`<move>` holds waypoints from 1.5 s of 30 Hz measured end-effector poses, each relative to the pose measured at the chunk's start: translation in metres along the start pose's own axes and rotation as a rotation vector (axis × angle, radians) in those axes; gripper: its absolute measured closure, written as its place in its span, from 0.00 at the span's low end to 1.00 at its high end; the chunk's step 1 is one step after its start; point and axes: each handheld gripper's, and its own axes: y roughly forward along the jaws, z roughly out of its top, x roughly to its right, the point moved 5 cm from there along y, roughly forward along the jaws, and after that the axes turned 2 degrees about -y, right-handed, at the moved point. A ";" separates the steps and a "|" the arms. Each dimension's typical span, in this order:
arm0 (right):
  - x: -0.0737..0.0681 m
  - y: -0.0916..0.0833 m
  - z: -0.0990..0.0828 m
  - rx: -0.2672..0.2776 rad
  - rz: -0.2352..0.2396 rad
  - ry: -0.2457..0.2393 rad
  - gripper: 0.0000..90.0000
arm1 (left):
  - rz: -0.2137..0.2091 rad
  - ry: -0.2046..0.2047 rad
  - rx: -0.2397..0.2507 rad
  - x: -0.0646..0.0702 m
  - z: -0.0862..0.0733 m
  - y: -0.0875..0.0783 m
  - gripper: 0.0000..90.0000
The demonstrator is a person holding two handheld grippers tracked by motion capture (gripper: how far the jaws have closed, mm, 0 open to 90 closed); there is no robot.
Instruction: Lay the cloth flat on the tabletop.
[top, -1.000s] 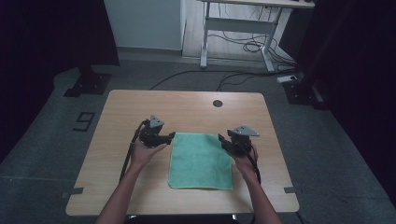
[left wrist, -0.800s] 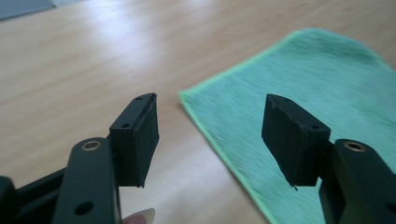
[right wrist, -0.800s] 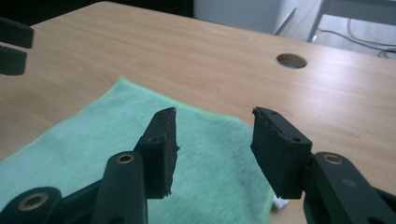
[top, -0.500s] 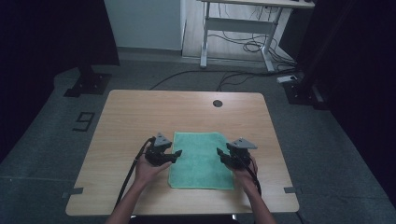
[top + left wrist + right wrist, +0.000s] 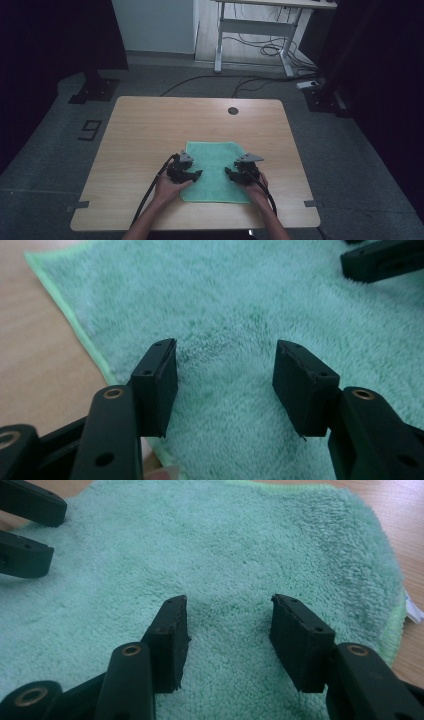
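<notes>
Your towel (image 5: 216,170) is plain mint green with a lighter green edge. Worktop (image 5: 150,130) is pale wood grain. Both hand-held grippers are black.

Both forearms enter from 6 o'clock in the high view and angle slightly inward. The left hand (image 5: 167,187) holds the left gripper (image 5: 199,173), pointing toward 3 o'clock; its cable trails back to 7 o'clock. The right hand (image 5: 255,187) holds the right gripper (image 5: 226,172), pointing toward 9 o'clock, facing the other. The left jaws have just been closing, yet stand apart with a clear gap. The right jaws are likewise parted, clamping nothing.
</notes>
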 end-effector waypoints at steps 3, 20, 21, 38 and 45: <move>-0.008 -0.003 -0.002 -0.019 0.001 -0.029 0.55 | 0.012 -0.002 -0.002 0.002 -0.005 -0.005 0.50; -0.014 -0.027 -0.013 0.000 0.074 -0.026 0.53 | -0.001 -0.029 0.010 0.015 -0.037 -0.034 0.50; -0.009 -0.028 -0.011 0.011 0.057 -0.009 0.54 | -0.002 -0.028 0.013 0.015 -0.038 -0.034 0.50; 0.035 0.012 0.023 -0.037 -0.011 0.036 0.78 | 0.001 -0.019 0.023 0.015 -0.039 -0.034 0.50; 0.021 0.005 0.028 -0.012 0.046 0.027 0.96 | 0.005 -0.019 0.029 0.016 -0.039 -0.034 0.51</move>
